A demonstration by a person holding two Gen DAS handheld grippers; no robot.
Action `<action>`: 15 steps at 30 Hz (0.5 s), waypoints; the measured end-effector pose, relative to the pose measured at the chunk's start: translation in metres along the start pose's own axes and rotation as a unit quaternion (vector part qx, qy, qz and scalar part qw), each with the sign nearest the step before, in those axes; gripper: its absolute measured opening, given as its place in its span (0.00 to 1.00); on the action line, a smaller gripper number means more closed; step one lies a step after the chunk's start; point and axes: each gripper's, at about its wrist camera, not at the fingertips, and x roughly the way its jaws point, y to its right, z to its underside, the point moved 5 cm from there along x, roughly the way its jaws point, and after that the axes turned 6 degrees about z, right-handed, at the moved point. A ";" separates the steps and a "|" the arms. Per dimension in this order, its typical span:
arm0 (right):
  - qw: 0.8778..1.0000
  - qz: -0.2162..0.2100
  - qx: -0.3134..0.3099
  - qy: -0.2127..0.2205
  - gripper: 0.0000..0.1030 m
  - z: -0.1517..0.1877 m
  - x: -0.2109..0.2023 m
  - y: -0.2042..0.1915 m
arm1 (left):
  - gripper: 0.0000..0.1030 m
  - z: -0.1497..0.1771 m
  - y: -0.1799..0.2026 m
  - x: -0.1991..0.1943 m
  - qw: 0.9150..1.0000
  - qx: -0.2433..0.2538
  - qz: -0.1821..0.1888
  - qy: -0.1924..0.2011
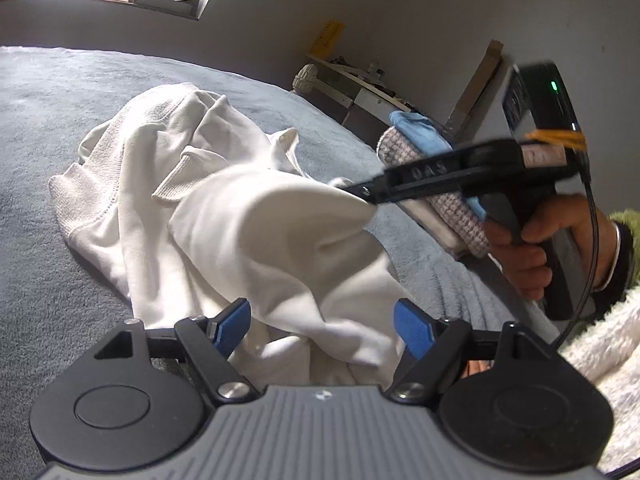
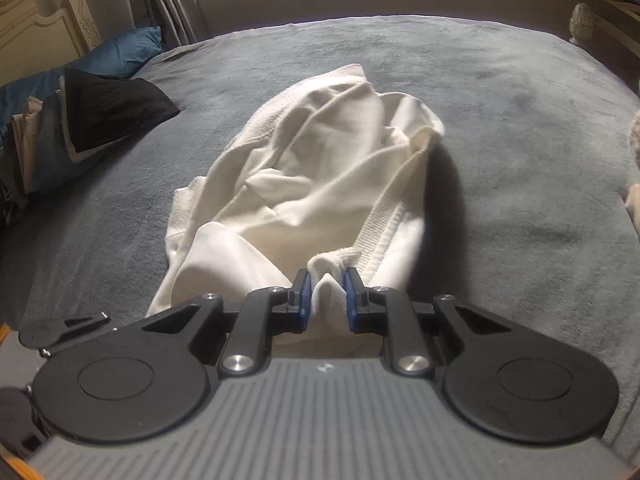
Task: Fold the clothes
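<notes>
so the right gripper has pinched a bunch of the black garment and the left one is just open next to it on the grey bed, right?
Not quite: the cloth pinched in the right gripper is the white garment, not a black one. The right wrist view shows white fabric bunched between its blue pads. The rest holds: the left gripper is open beside that garment on the grey bed.

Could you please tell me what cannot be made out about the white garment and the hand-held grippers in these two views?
- White garment: bunched, so its type and sleeves stay hidden, both views.
- Right hand-held gripper: its tips are blurred in the left wrist view.
- Left hand-held gripper: the garment's near edge is hidden behind its body.
- Folded stack: partly covered by the right hand-held gripper.
</notes>
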 end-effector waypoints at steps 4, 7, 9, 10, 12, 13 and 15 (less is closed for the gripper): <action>0.999 0.029 0.017 -0.013 0.14 0.023 -0.008 0.034 | 0.78 -0.006 -0.013 -0.006 0.999 -0.044 -0.010 0.013; 0.998 0.056 0.024 -0.025 0.14 0.041 -0.007 0.059 | 0.78 -0.014 -0.018 -0.005 0.998 -0.054 -0.022 0.018; 0.996 0.077 0.026 -0.033 0.14 0.051 -0.004 0.076 | 0.78 -0.018 -0.018 -0.005 0.998 -0.050 -0.031 0.018; 0.995 0.087 0.030 -0.036 0.14 0.056 -0.002 0.084 | 0.78 -0.020 -0.018 -0.005 0.998 -0.045 -0.037 0.015; 0.993 0.106 0.038 -0.042 0.13 0.065 0.002 0.101 | 0.78 -0.024 -0.019 -0.005 0.998 -0.034 -0.049 0.008; 0.992 0.114 0.044 -0.044 0.14 0.069 0.003 0.107 | 0.78 -0.026 -0.018 -0.005 0.998 -0.025 -0.056 0.004; 0.991 0.111 0.059 -0.040 0.14 0.073 0.001 0.114 | 0.78 -0.030 -0.018 -0.003 0.997 -0.007 -0.073 -0.004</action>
